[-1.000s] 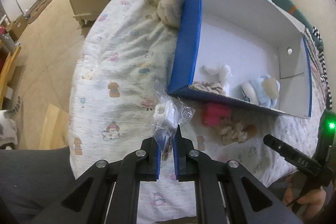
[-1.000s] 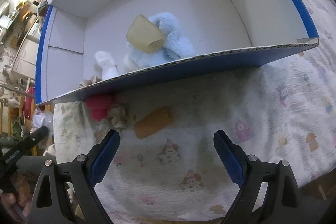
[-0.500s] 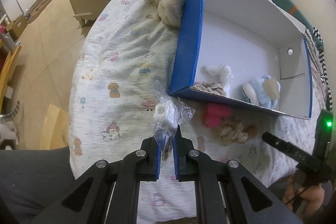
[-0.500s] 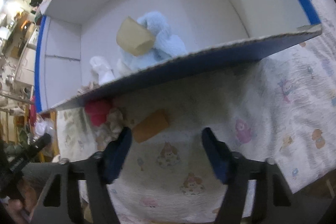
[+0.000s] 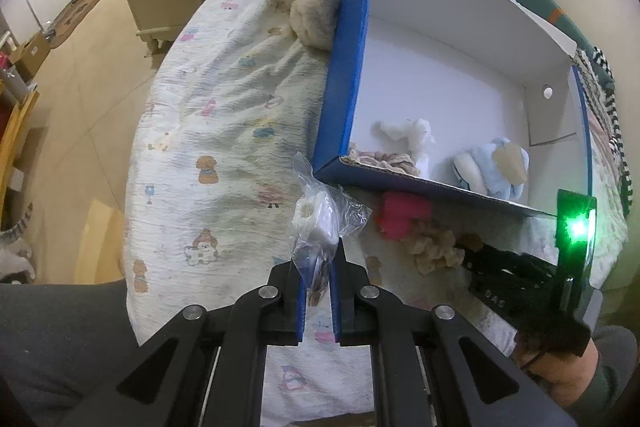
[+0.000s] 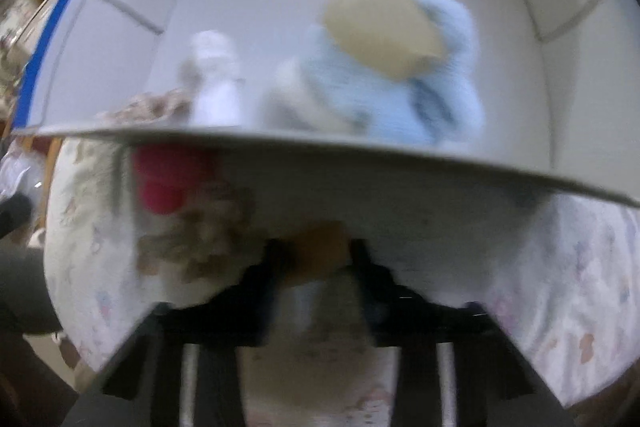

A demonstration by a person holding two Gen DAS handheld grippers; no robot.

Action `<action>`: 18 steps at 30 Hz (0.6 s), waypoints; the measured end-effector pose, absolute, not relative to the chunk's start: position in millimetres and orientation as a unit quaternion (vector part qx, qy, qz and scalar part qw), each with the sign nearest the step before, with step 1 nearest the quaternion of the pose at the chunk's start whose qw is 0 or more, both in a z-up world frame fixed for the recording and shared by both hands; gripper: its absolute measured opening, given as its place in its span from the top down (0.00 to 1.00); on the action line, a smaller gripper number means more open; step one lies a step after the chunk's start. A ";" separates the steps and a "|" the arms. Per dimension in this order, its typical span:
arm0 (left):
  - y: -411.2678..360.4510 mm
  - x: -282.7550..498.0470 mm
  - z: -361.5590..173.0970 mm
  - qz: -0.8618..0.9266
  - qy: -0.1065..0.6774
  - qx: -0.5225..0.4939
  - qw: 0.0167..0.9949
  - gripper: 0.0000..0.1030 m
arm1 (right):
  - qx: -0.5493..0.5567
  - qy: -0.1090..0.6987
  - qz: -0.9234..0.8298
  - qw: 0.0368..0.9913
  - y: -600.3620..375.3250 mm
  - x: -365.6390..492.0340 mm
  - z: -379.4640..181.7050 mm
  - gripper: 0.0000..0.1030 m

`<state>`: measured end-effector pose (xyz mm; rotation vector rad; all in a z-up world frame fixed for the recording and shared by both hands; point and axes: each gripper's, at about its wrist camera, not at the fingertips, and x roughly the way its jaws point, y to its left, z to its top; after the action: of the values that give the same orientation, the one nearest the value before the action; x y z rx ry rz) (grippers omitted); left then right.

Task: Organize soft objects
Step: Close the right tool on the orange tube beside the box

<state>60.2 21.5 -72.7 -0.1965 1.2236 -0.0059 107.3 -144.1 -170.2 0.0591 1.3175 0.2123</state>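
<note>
Plastic bag [image 5: 316, 227] — clamped in left gripper [image 5: 318, 267] | right gripper [image 6: 316, 263] low — around orange roll [image 6: 320, 251]

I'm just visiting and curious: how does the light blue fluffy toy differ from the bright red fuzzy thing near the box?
The light blue plush lies inside the blue-edged box, while the red fuzzy item sits outside on the patterned bedspread, against the box's near wall. The plush looks larger and has a tan piece resting on it; the red item is smaller and touches a beige ruffled piece. Both look soft, and neither is held.
</note>
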 end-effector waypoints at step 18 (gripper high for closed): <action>20.4 55.0 -68.5 -0.016 0.571 -0.091 0.816 0.91 | 0.059 0.565 0.128 0.813 -146.4 64.5 -114.6 0.94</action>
<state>55.0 20.4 -68.5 -0.1931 1.2173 -0.0331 64.5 -146.4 -114.6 0.1266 1.2057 0.2736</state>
